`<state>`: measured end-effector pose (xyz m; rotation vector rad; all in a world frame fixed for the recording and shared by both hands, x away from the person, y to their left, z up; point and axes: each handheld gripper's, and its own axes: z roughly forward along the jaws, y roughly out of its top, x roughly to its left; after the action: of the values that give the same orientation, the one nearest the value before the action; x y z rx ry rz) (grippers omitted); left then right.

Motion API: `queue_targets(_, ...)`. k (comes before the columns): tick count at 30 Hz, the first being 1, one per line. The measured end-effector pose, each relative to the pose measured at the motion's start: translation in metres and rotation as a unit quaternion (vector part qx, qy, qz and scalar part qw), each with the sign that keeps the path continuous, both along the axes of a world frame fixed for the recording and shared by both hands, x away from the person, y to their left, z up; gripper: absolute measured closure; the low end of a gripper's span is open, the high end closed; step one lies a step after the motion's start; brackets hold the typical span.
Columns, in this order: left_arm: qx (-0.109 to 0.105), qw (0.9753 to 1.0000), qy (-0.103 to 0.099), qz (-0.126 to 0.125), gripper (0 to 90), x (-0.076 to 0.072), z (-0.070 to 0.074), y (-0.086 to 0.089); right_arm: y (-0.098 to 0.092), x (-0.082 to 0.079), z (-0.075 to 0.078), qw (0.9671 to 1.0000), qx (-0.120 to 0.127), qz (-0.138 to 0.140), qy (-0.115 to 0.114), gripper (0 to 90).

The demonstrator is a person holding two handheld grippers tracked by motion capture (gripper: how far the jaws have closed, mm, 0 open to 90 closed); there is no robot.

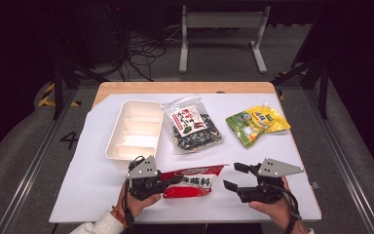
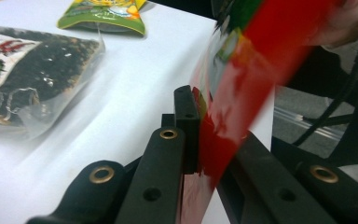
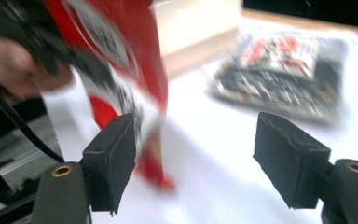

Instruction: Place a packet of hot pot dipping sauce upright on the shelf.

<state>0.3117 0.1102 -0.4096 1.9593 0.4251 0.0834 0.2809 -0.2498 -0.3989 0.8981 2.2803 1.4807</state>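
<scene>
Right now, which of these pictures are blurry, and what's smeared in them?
High view: sharp and evenly lit, dark around the table. Left gripper view: the red packet held in the left gripper is motion-smeared, while the jaws are crisp. Right gripper view: red packet streaked, seaweed bag soft, and the open right gripper sharper.

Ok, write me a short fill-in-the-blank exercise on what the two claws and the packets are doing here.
1. The left claw is shut on the ____ packet.
2. The right claw stands ____, with nothing between its jaws.
3. The white tray lies beside the clear bag of ____ seeds.
4. The packet at the far right is mostly green and ____.

Missing words: red; open; dark; yellow
</scene>
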Motion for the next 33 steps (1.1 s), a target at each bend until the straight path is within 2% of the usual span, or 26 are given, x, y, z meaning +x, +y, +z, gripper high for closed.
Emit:
queue_targets(1,-0.002,1.0,-0.006,0.001,89.9,0.0,0.002,0.001,-0.004,-0.003,-0.004,0.9998,-0.015,-0.01,0.003,28.8)
queue_targets(3,-0.007,0.9998,-0.017,0.006,89.9,-0.001,0.011,0.006,-0.013,-0.01,-0.012,0.9994,-0.027,-0.02,0.012,28.3)
queue_targets(4,-0.007,0.9998,-0.017,0.006,89.9,-0.001,0.011,0.006,-0.013,-0.01,-0.012,0.9994,-0.027,-0.02,0.012,28.3)
queue_targets(5,-0.012,0.9997,-0.021,0.006,89.9,-0.001,0.015,0.008,-0.021,-0.015,-0.017,0.9987,-0.041,-0.029,0.013,28.0)
queue_targets(8,-0.018,0.9991,-0.035,0.013,89.9,0.002,0.026,0.014,-0.03,-0.019,-0.025,0.9979,-0.043,-0.046,0.014,26.3)
queue_targets(10,-0.022,0.999,-0.036,0.016,89.9,0.003,0.029,0.016,-0.031,-0.019,-0.026,0.9977,-0.046,-0.047,0.014,25.9)
queue_targets(13,-0.03,0.9982,-0.045,0.026,89.9,0.009,0.04,0.024,-0.03,-0.02,-0.029,0.9952,-0.08,-0.056,-0.007,24.6)
queue_targets(15,-0.03,0.9974,-0.057,0.033,89.9,0.012,0.048,0.028,-0.029,-0.019,-0.029,0.9954,-0.079,-0.053,-0.007,23.5)
queue_targets(18,-0.03,0.9962,-0.069,0.044,89.9,0.018,0.063,0.035,-0.026,-0.018,-0.031,0.9936,-0.098,-0.055,-0.015,23.4)
queue_targets(21,-0.024,0.9942,-0.087,0.059,89.9,0.028,0.078,0.044,-0.024,-0.018,-0.033,0.9923,-0.109,-0.056,-0.019,23.3)
queue_targets(23,-0.025,0.993,-0.092,0.069,89.9,0.036,0.088,0.049,-0.023,-0.018,-0.033,0.9921,-0.11,-0.056,-0.02,23.4)
queue_targets(25,-0.017,0.9912,-0.102,0.083,89.8,0.045,0.096,0.055,-0.024,-0.017,-0.033,0.992,-0.11,-0.059,-0.02,23.4)
queue_targets(29,-0.017,0.9888,-0.099,0.11,89.9,0.068,0.104,0.07,-0.025,-0.015,-0.035,0.9918,-0.109,-0.063,-0.019,23.3)
queue_targets(33,-0.011,0.9865,-0.094,0.134,89.9,0.094,0.105,0.086,-0.025,-0.013,-0.037,0.9918,-0.108,-0.065,-0.017,23.3)
